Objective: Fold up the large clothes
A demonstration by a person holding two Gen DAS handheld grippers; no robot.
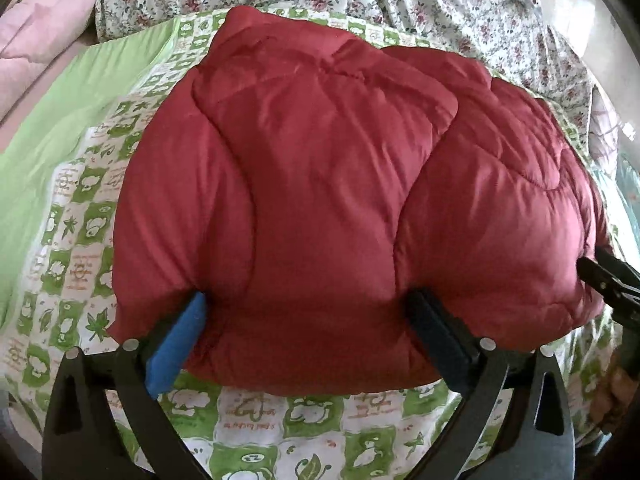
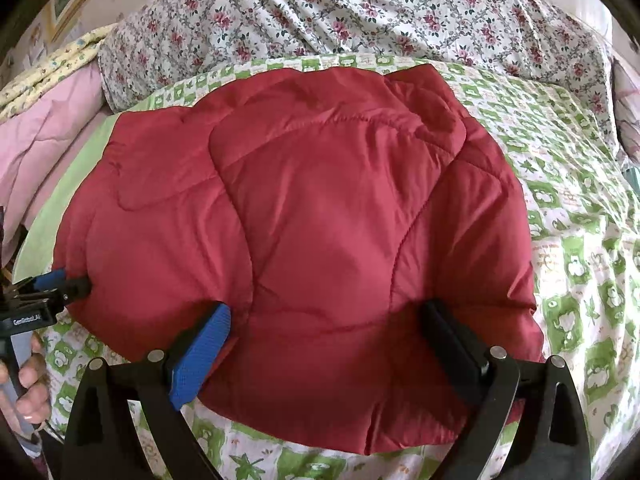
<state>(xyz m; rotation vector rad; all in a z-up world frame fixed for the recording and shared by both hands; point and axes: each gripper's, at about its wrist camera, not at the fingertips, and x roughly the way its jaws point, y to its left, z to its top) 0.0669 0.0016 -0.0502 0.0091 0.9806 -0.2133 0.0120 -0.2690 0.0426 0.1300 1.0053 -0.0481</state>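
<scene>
A red padded jacket (image 1: 340, 184) lies folded into a thick bundle on the green-and-white patterned bedsheet (image 1: 80, 208). My left gripper (image 1: 308, 304) is wide open, its blue and black fingers pressed against the near edge of the bundle, with jacket fabric bulging between them. In the right wrist view the same jacket (image 2: 312, 216) fills the middle. My right gripper (image 2: 326, 316) is also wide open, its fingers straddling the near edge. The left gripper's tips (image 2: 76, 284) show at the left edge, and the right gripper (image 1: 600, 276) shows at the right edge of the left wrist view.
A floral quilt (image 2: 360, 16) lies bunched at the back of the bed. Pink bedding (image 2: 44, 136) is piled at the back left. A plain green strip (image 1: 60, 120) borders the sheet on the left. A hand (image 2: 28, 384) holds the left gripper's handle.
</scene>
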